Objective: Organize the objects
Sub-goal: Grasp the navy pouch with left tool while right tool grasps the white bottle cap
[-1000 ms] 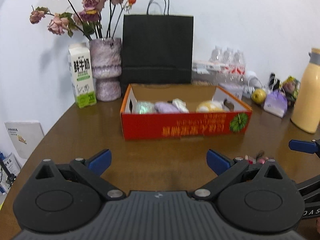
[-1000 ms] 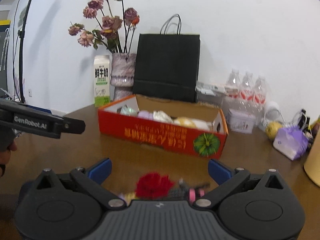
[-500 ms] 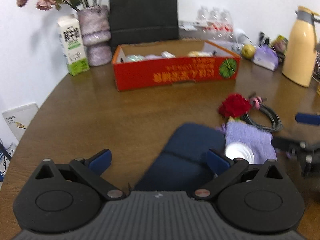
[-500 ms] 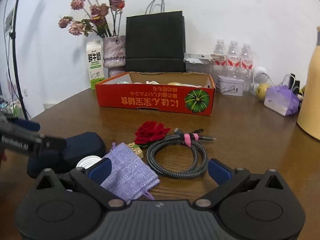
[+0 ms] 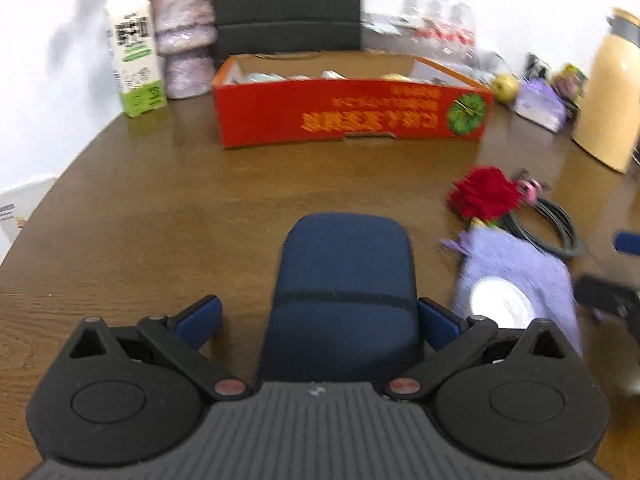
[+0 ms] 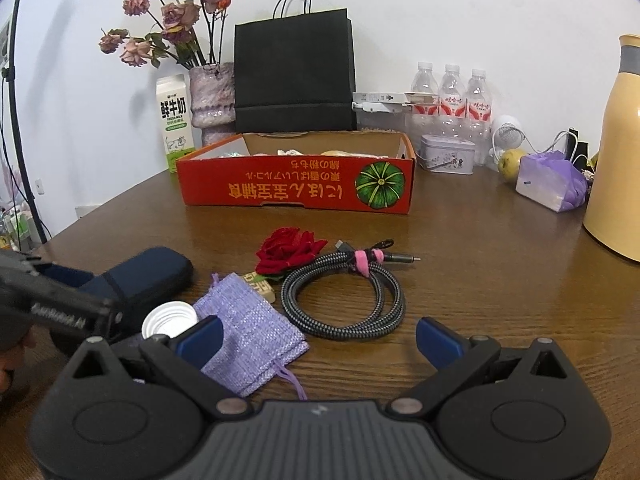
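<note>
The left gripper [image 5: 318, 318] has been brought down around the blue case [image 5: 344, 280] on the surface [image 5: 160, 200]; it is wide open, nothing held. The right gripper [image 6: 318, 334] is open too. The red box [image 5: 348, 106] waits behind.

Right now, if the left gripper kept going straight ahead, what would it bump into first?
The left gripper already has the dark blue case between its open fingers, so it would meet that first. Beyond the case lies bare table, then the red box, though depth is hard to judge.
</note>
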Action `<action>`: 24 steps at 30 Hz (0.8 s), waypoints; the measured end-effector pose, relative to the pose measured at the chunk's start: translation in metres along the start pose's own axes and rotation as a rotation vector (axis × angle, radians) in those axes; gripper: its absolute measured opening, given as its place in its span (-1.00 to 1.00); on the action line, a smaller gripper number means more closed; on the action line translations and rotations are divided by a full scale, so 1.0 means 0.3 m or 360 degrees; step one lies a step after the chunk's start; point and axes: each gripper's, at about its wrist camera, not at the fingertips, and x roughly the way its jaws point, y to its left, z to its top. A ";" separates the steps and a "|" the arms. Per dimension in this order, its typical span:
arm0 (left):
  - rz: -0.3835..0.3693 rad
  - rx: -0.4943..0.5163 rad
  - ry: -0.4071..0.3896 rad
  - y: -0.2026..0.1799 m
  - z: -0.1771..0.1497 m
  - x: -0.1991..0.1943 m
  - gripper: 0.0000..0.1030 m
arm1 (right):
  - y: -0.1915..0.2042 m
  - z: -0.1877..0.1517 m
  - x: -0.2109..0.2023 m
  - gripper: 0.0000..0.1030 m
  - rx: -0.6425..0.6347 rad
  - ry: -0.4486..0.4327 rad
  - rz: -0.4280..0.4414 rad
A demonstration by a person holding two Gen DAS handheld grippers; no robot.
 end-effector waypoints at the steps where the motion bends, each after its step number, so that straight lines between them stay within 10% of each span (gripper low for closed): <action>1: 0.0017 -0.0015 -0.0028 0.005 -0.002 0.005 1.00 | 0.001 0.000 0.002 1.00 -0.0002 0.0007 -0.0002; 6: 0.0021 -0.0078 -0.0121 0.027 -0.016 -0.028 0.41 | 0.008 0.001 0.017 1.00 -0.0018 0.0050 -0.0019; 24: 0.0165 -0.0267 -0.0354 0.102 -0.085 -0.178 0.29 | 0.092 0.003 -0.024 0.96 -0.0154 -0.0077 0.0020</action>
